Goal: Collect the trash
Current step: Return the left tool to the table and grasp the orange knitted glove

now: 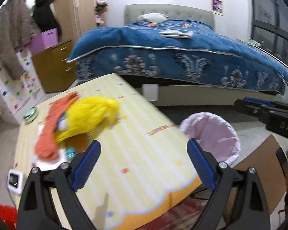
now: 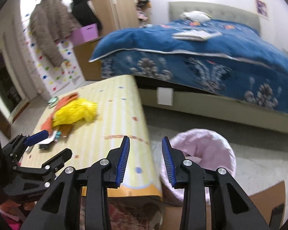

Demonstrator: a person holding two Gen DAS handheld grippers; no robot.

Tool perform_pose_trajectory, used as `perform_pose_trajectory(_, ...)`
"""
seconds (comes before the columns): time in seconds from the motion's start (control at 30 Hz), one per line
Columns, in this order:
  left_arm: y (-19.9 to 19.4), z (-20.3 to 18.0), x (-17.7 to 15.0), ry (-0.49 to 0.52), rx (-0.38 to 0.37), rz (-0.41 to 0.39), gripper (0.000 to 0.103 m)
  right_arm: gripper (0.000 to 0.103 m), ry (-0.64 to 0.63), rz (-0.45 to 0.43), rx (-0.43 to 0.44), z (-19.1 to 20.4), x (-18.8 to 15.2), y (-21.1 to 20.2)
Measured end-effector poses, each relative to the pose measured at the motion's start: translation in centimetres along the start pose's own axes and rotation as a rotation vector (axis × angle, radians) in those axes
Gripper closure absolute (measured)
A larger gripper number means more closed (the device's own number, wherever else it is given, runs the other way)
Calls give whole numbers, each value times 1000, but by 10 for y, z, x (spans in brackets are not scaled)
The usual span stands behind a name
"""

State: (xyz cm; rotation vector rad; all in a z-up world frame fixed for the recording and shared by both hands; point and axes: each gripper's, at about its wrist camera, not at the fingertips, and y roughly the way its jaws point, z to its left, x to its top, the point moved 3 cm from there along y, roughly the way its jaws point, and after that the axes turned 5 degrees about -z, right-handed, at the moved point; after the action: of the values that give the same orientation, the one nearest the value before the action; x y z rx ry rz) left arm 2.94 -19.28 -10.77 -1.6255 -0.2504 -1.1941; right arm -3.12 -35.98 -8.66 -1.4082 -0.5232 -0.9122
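Table (image 1: pixel 136 153) edge beside bin (image 1: pixel 211 134) | left gripper (image 1: pixel 144 164) wide, empty | right gripper (image 2: pixel 145 160) part-open, empty

light: even, bright indoor, source unseen | shadows: soft, faint on the table (image 1: pixel 136 153) | glare: none strong | blur: motion smear across bed (image 1: pixel 182 57), yellow plush (image 1: pixel 90 117) and hanging coats (image 2: pixel 48 28) | distortion: fisheye bending, dark vignette at corners | sharpest: near gripper fingers (image 2: pixel 122 159)

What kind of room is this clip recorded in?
A bedroom, most likely: a bed with a blue quilt fills the back, coats hang by a drawer chest, and a lined bin stands beside a small table.
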Motion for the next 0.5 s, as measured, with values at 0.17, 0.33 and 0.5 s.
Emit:
perform_pose_trajectory(0.17,-13,53,-6,-82,105,11,14,57,-84,1,52,41,12,7)
perform_pose_trajectory(0.33,-22,101,-12,-147,196,19,12,51,-136,2,112,79,22,16)
perform_pose_trajectory(0.5,-29,144,-11,-197,259,10,12,49,-215,1,159,121,35,29)
